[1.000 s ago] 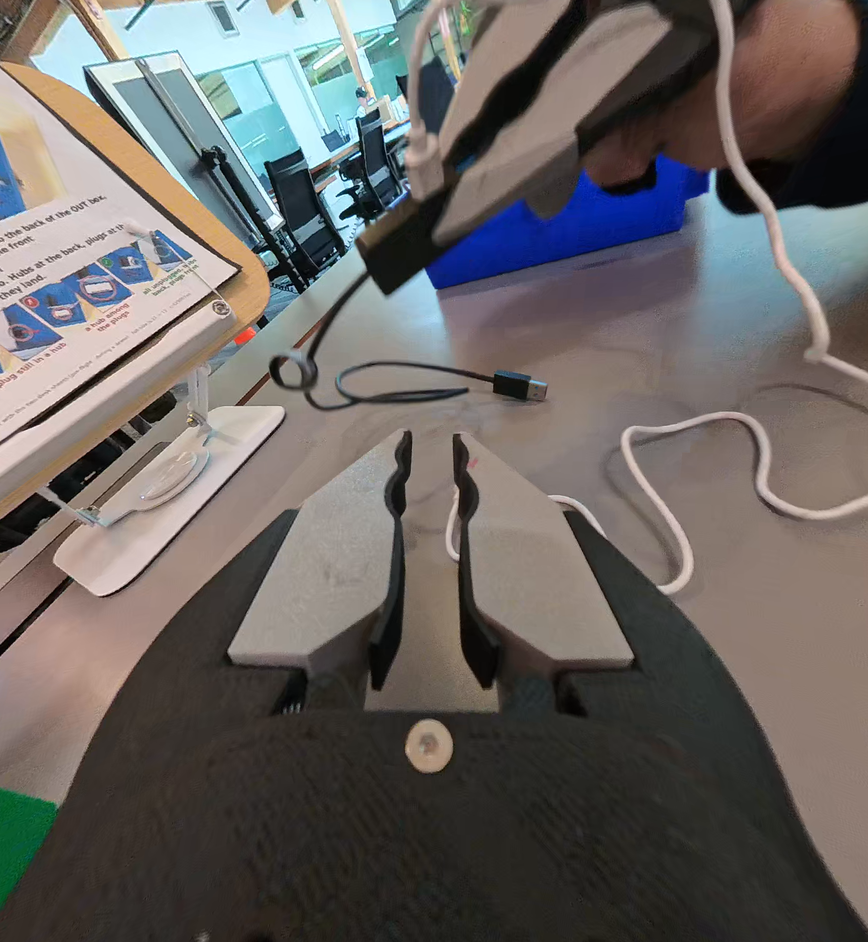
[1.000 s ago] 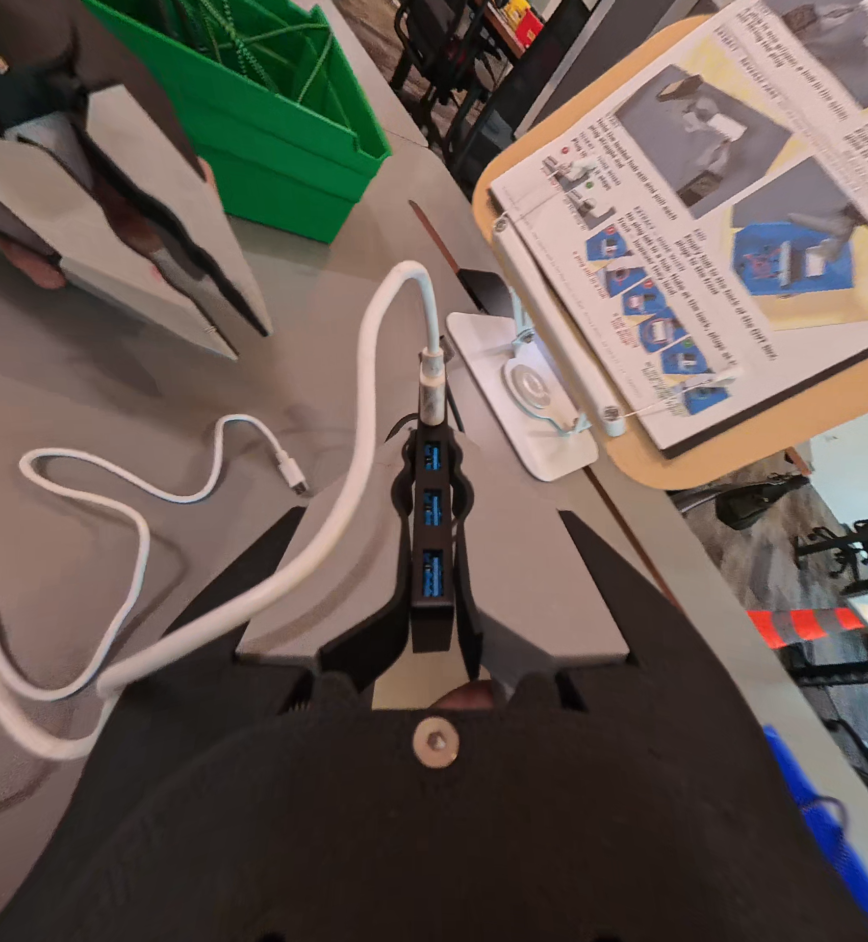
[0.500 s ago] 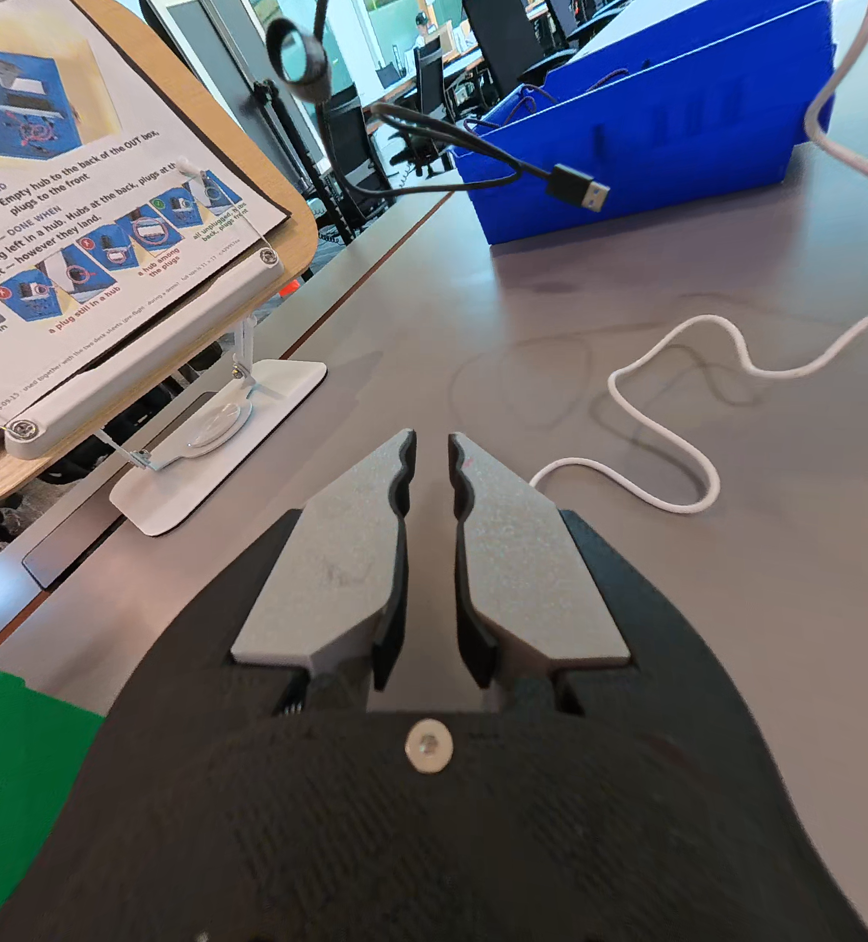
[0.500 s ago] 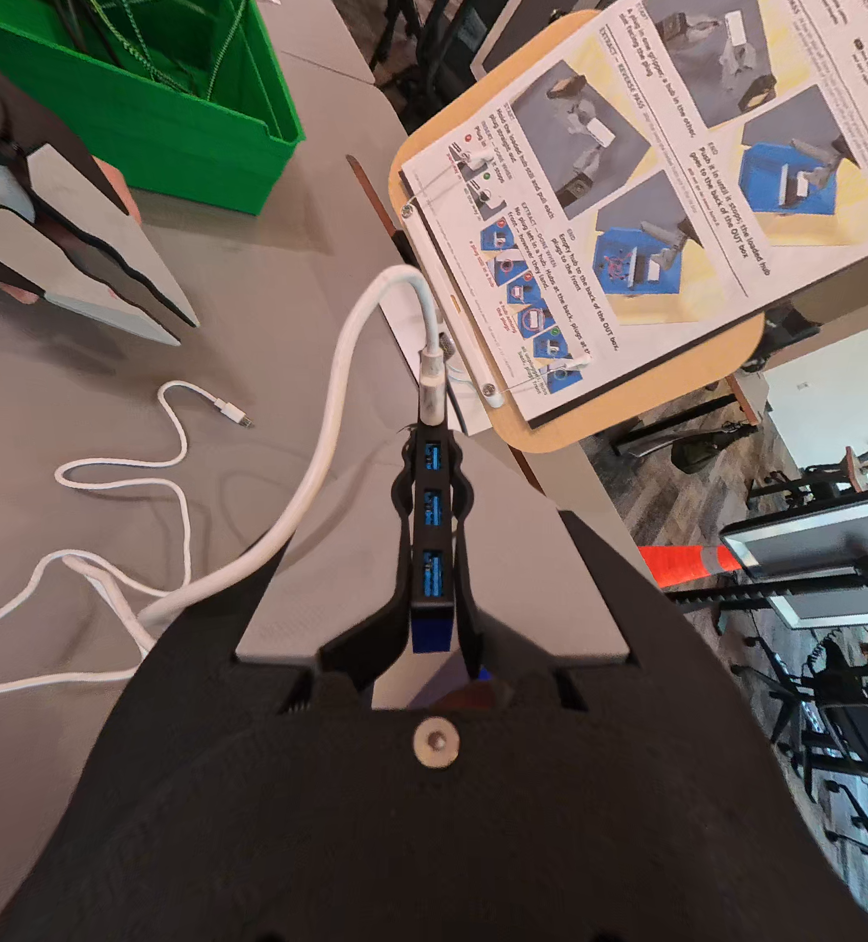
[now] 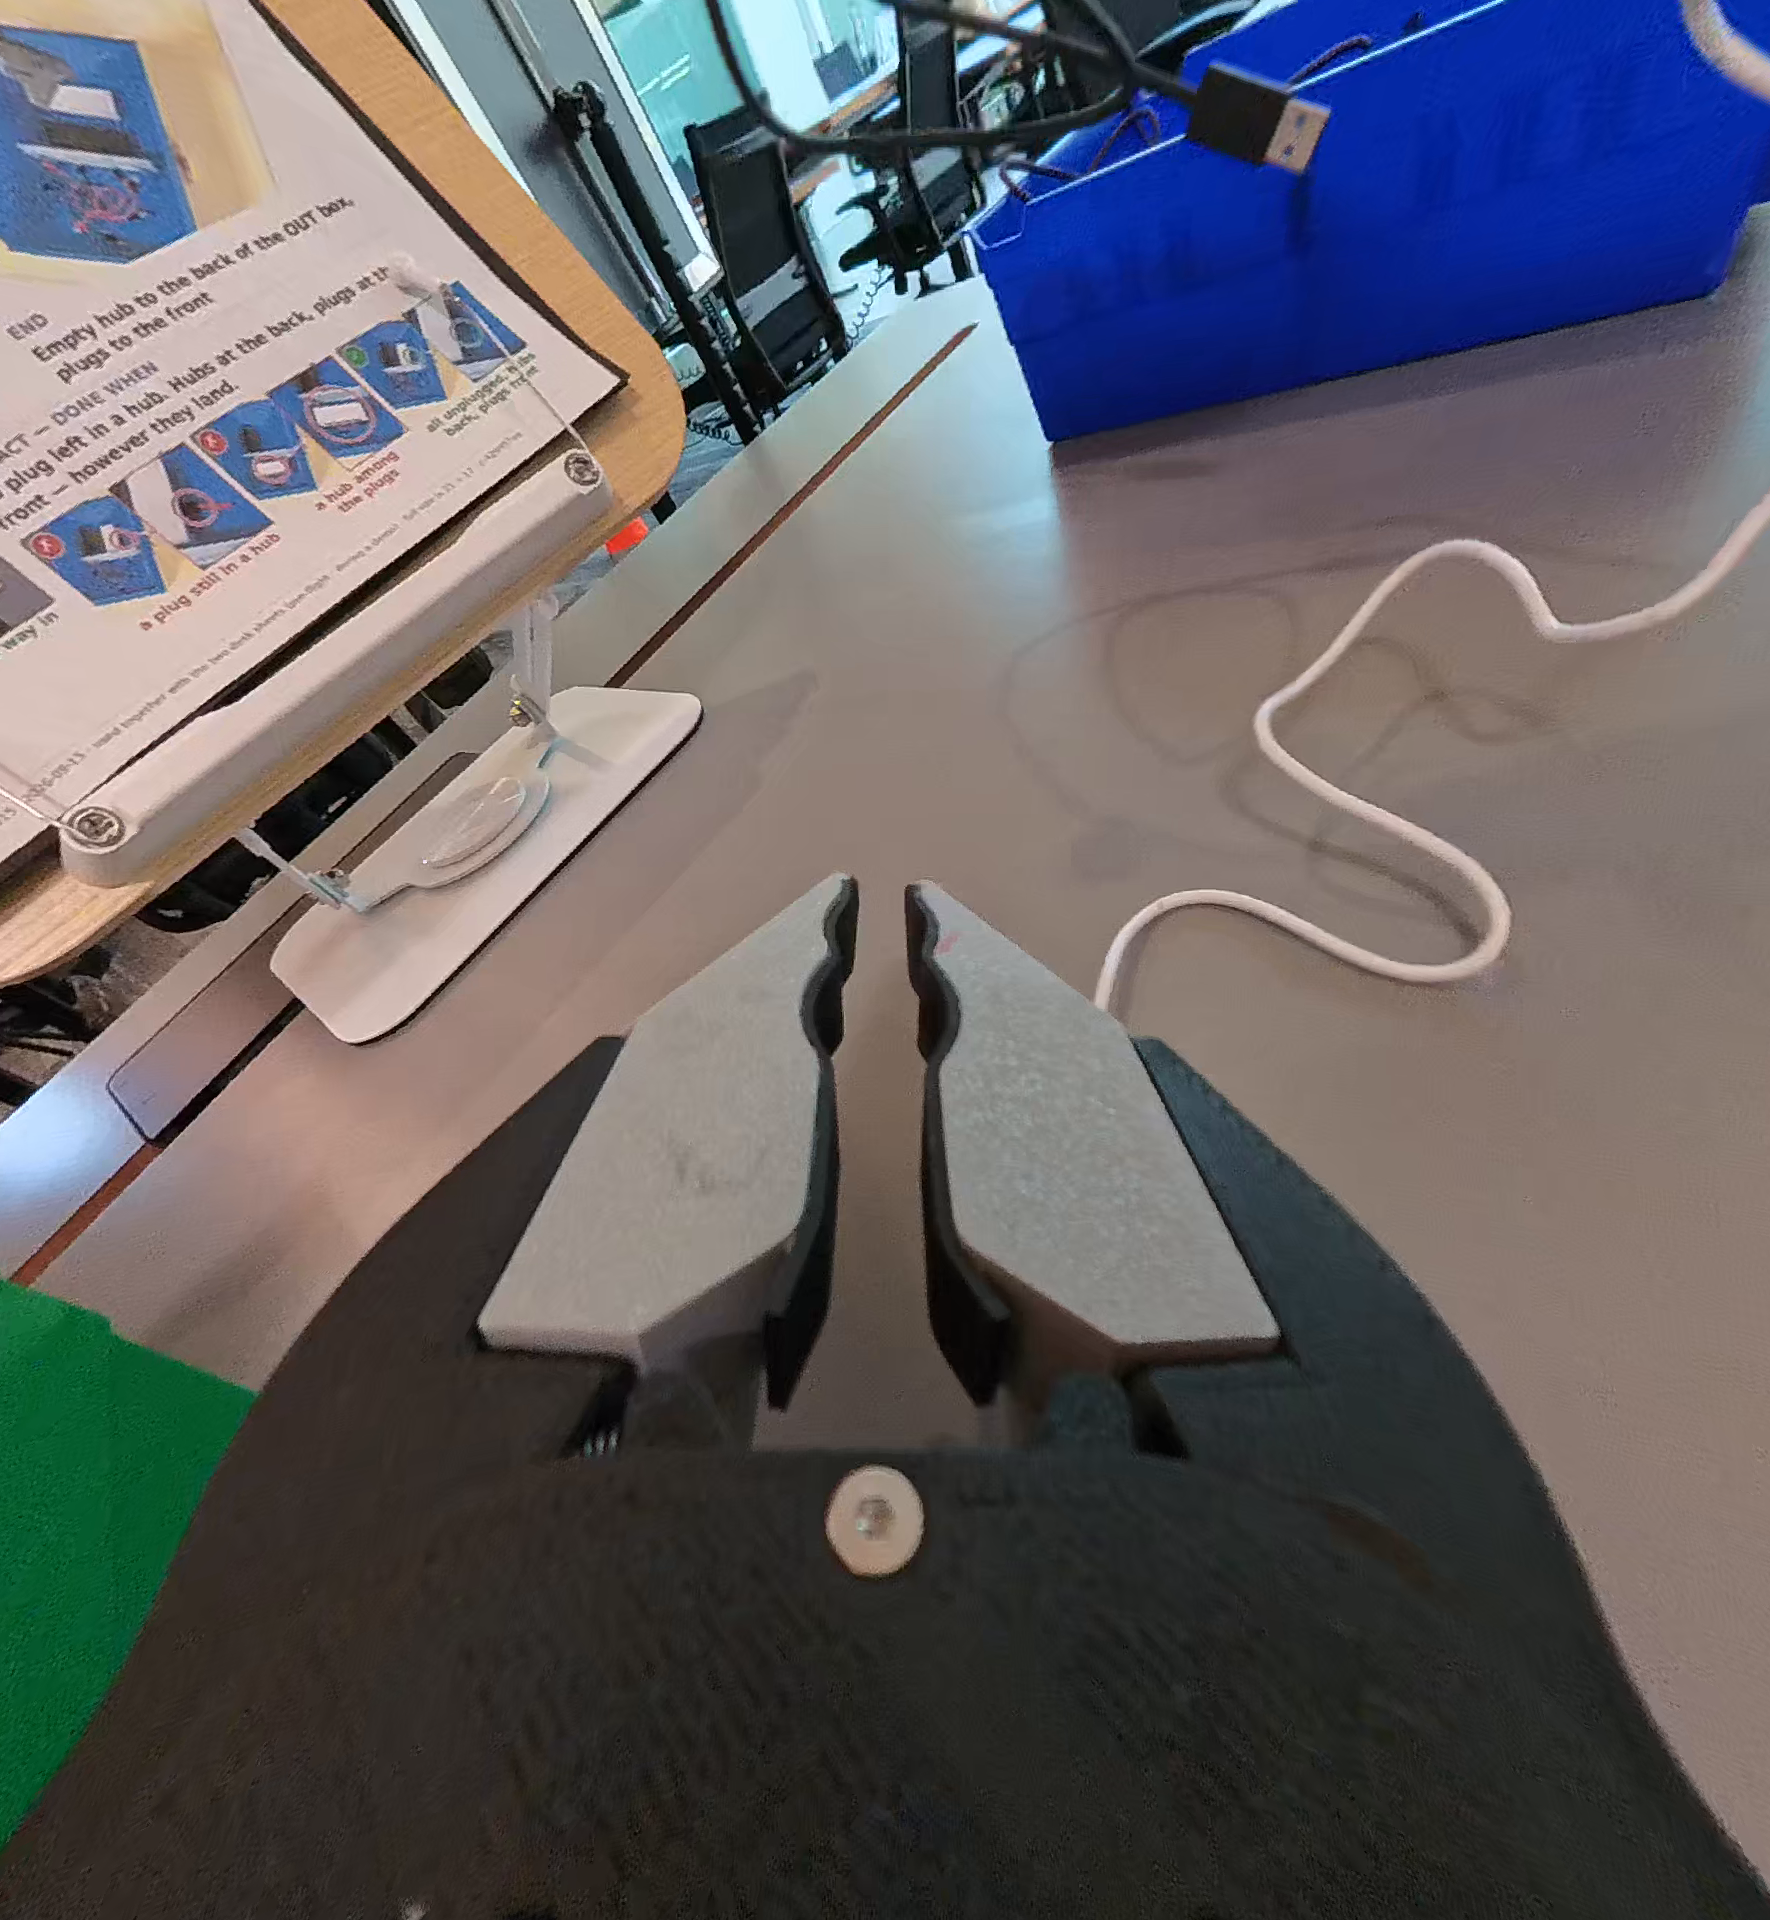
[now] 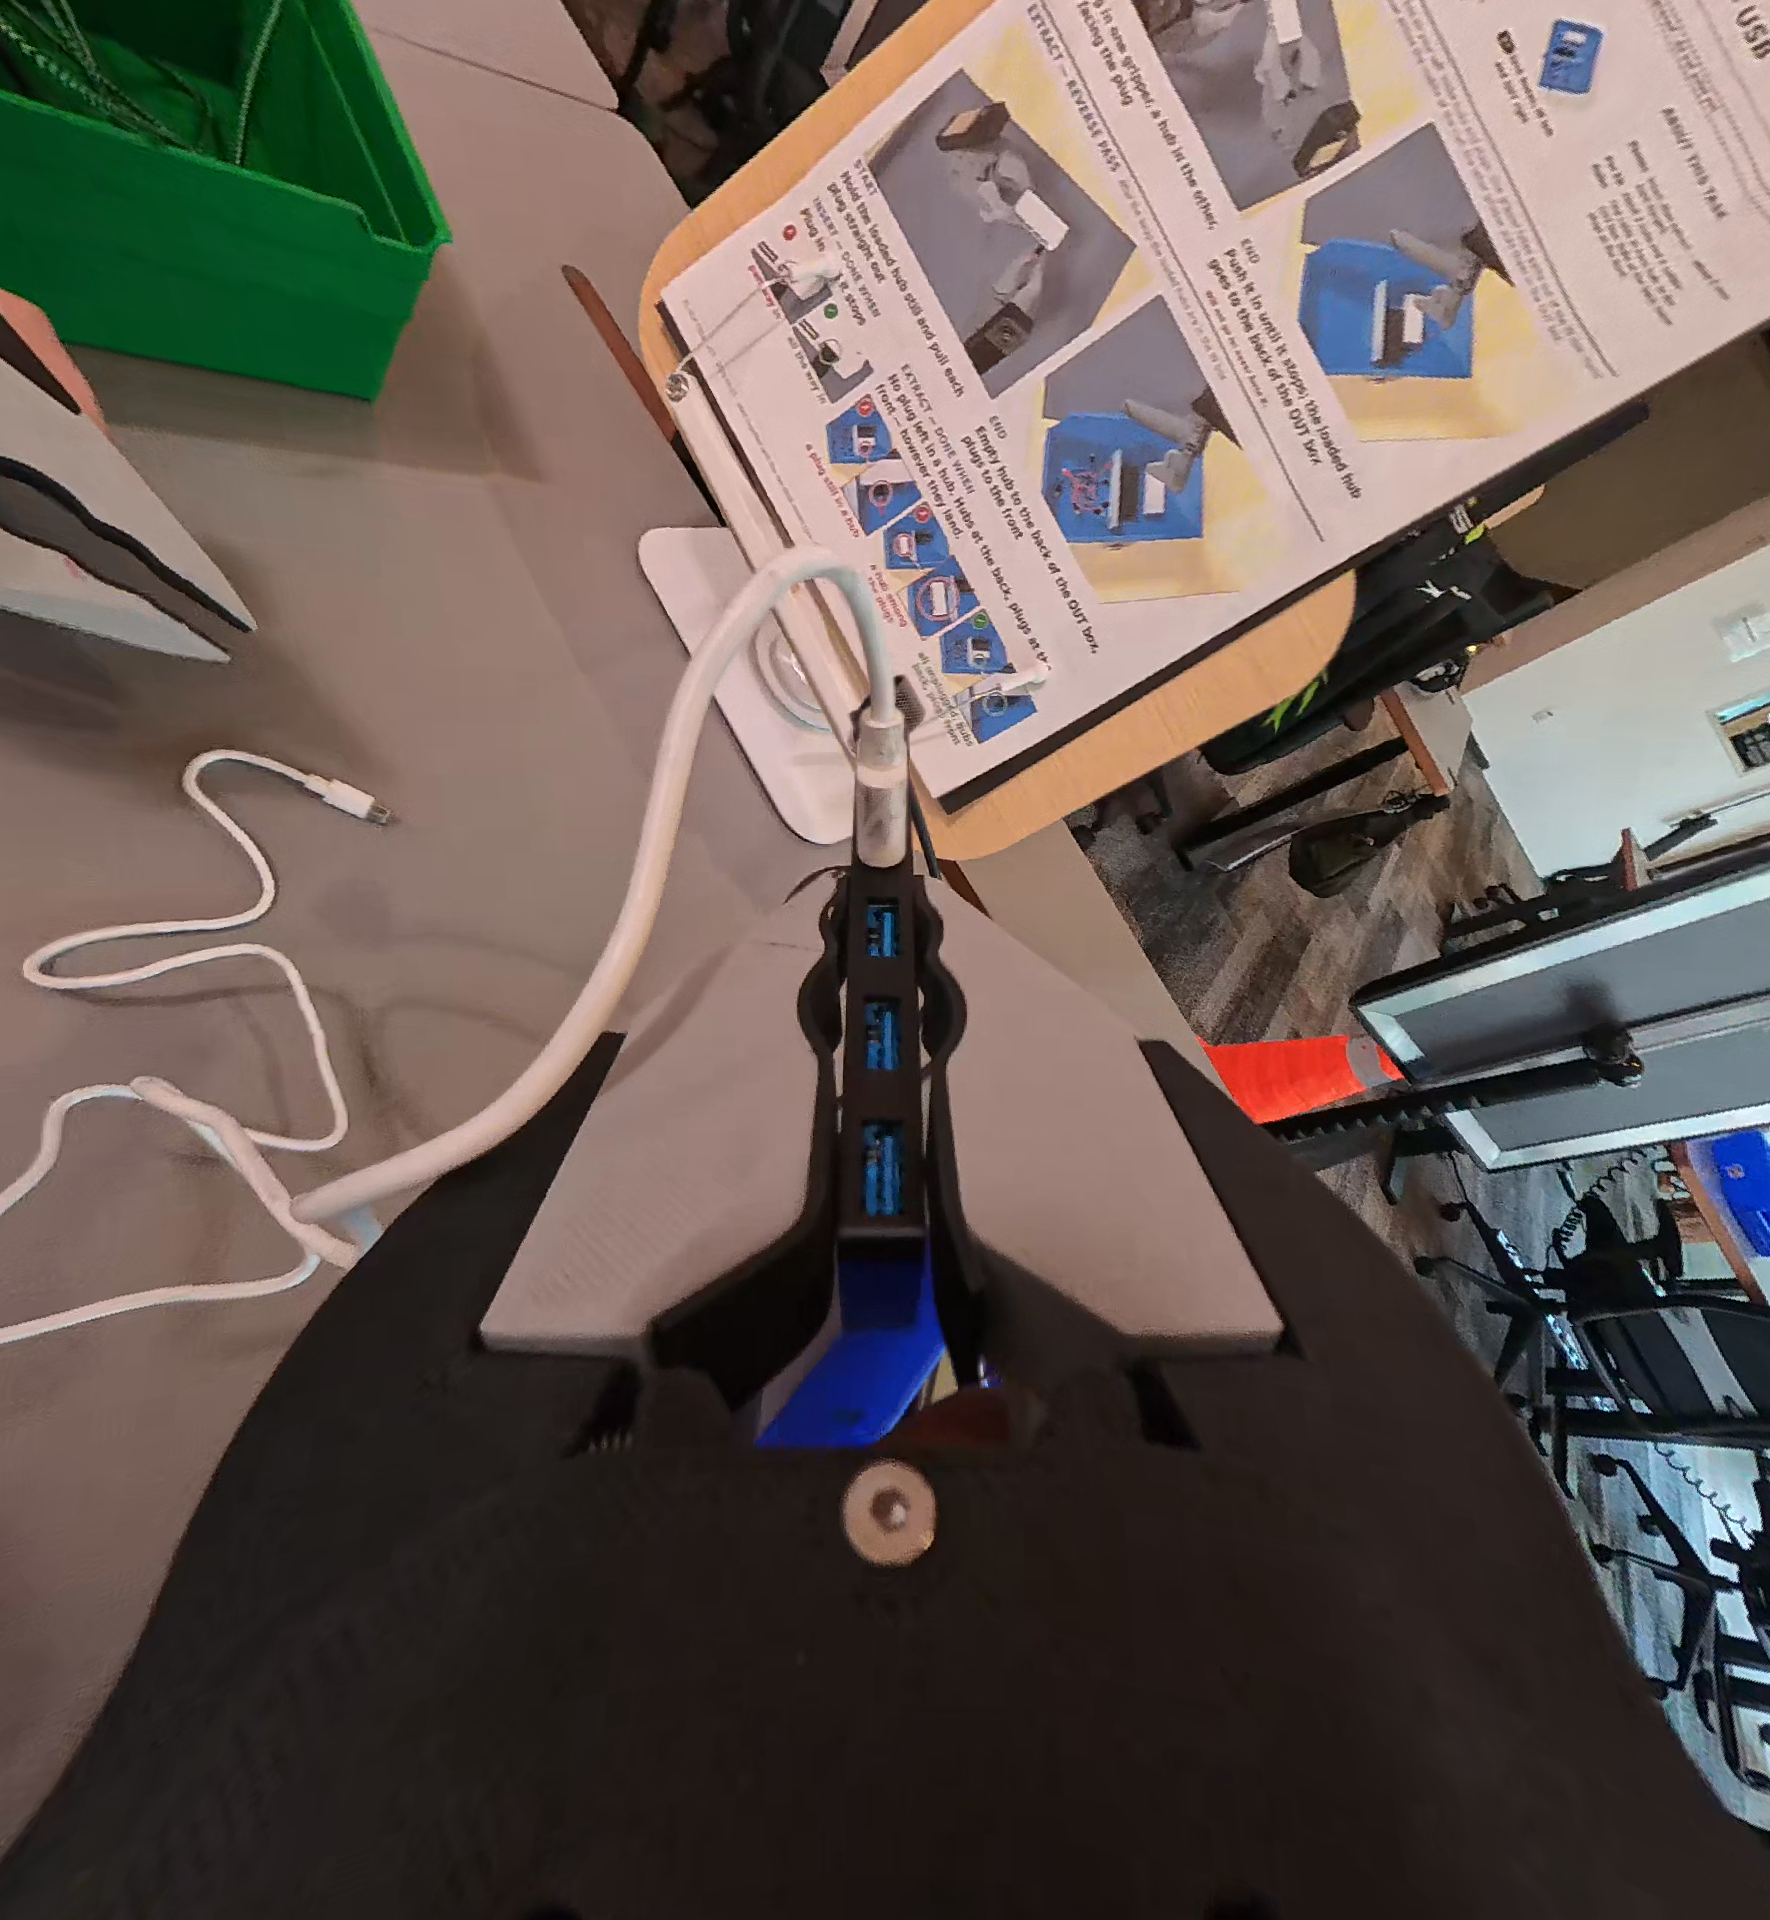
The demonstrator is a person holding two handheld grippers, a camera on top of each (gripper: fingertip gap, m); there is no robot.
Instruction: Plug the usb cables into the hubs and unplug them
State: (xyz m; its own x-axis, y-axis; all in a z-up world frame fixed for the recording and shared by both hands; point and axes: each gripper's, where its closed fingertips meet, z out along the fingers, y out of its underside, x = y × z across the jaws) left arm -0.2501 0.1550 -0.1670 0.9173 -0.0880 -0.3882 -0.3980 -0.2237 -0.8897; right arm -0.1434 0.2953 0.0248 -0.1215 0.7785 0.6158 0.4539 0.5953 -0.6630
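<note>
Left wrist view.
- Left gripper (image 5: 881,914): fingers nearly together with a narrow gap, nothing between them; low over the table (image 5: 1483,1299).
- White cable (image 5: 1380,831): loops across the table to the right of the gripper, then rises out of frame at the upper right.
- Black plug (image 5: 1255,123): USB-A end on a thin black lead, hanging in the air in front of the blue bin (image 5: 1432,249).
- Instruction sheet (image 5: 185,416): on a tilted stand at left, its white base on the table.
- Green bin (image 5: 19,1507): corner only, lower left.

Right wrist view.
- Right gripper (image 6: 883,894): clamped on the hub (image 6: 883,1049), a slim black bar held lengthwise between the fingers, three blue ports facing up and empty.
- White cable: its plug (image 6: 881,790) sits in the hub's far end; the cord arcs left and down to the table, where its free small connector (image 6: 356,803) lies.
- Left gripper: seen at far left, apart from the hub.
- Green bin: upper left.

Step, as judged: one cable seated, hub lifted clear of the table. Whether this is the insert or the extract pass cannot be told.

Next move calls for: the right grip kept steady and the left gripper brought to a plug, pulling or pushing straight along the port.
</note>
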